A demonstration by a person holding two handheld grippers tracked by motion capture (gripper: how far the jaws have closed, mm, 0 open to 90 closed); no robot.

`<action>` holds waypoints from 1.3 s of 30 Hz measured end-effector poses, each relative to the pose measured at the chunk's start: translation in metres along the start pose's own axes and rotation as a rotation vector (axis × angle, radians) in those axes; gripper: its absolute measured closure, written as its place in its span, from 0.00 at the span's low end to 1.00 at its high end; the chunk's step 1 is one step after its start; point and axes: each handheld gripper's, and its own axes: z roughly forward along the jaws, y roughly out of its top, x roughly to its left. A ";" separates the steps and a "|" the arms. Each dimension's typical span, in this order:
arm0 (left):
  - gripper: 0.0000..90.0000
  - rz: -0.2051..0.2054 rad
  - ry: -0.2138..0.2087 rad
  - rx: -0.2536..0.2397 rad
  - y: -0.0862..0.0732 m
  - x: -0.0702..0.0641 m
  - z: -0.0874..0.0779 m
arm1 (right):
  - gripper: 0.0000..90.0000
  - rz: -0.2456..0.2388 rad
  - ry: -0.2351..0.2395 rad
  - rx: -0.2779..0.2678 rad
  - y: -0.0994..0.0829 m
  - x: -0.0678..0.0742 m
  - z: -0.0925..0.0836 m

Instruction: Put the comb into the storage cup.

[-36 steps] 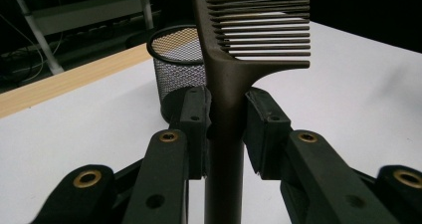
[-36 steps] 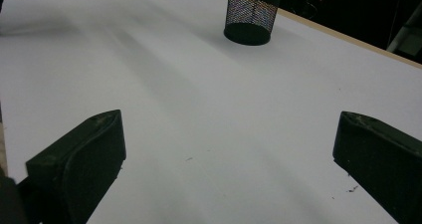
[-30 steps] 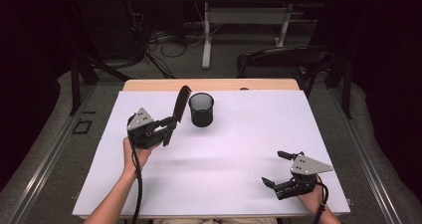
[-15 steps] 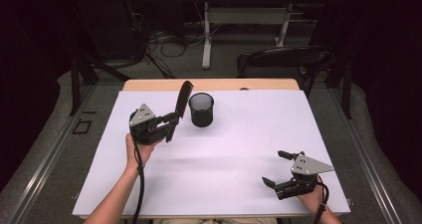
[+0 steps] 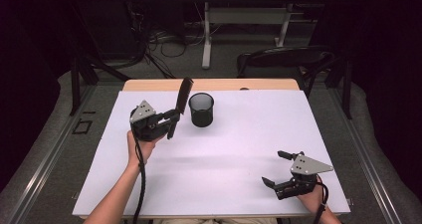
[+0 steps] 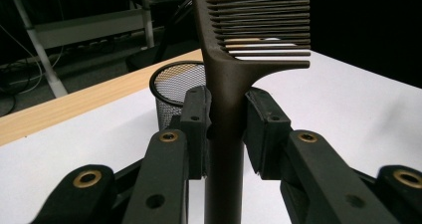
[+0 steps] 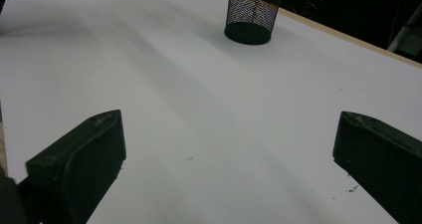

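Observation:
A dark comb [image 5: 182,98] stands upright in my left gripper [image 5: 171,120], which is shut on its handle just left of a black mesh cup [image 5: 201,109]. In the left gripper view the comb [image 6: 234,59] rises between both pads, its teeth pointing right, with the mesh cup [image 6: 171,92] right behind the jaws. My right gripper [image 5: 277,168] rests low near the table's front right corner, open, with nothing between its jaws. The right gripper view looks across bare white table to the mesh cup [image 7: 251,12] far off.
A white sheet [image 5: 224,154] covers most of the table, with a strip of bare wood [image 5: 209,84] along the far edge. Beyond the table stand a dark chair [image 5: 283,59] and a desk frame with cables on the floor.
The left gripper has carried the comb slightly right and toward the mesh cup, and the comb stands more upright. The right gripper has stayed put.

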 end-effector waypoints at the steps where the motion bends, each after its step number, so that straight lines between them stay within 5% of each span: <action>1: 0.80 -0.003 0.001 -0.002 0.001 0.000 0.001 | 0.00 -0.001 0.000 0.000 0.000 0.000 0.000; 39: 0.80 -0.010 0.000 -0.043 0.029 0.006 0.015 | 0.00 0.001 0.000 0.004 0.000 0.000 0.000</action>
